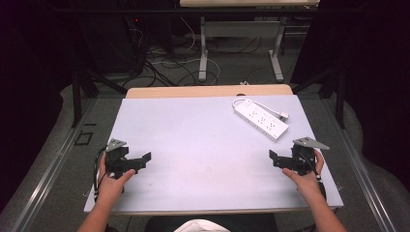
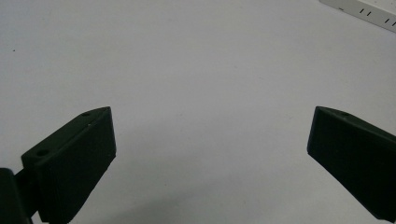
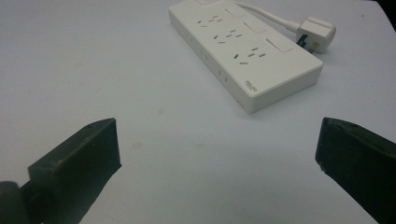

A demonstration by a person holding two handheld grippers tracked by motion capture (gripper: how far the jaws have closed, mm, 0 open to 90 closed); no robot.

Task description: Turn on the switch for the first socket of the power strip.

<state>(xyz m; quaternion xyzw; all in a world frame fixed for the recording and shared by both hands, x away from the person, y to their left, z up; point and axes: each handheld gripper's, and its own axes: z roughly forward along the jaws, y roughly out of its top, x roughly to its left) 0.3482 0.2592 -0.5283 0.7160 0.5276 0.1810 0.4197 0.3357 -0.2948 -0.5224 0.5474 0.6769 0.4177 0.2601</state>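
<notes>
Lying flat at the far right of the pale bench (image 1: 193, 145), a white power strip (image 1: 260, 119) sat with its short cord looped and its plug (image 3: 315, 32) resting just beside it. The right gripper (image 1: 276, 158) hovered nearest, on the near side of the strip and apart from it, jaws spread wide and empty. Well apart across the bench, the left gripper (image 1: 143, 159) was likewise spread, holding nothing, over bare surface.
</notes>
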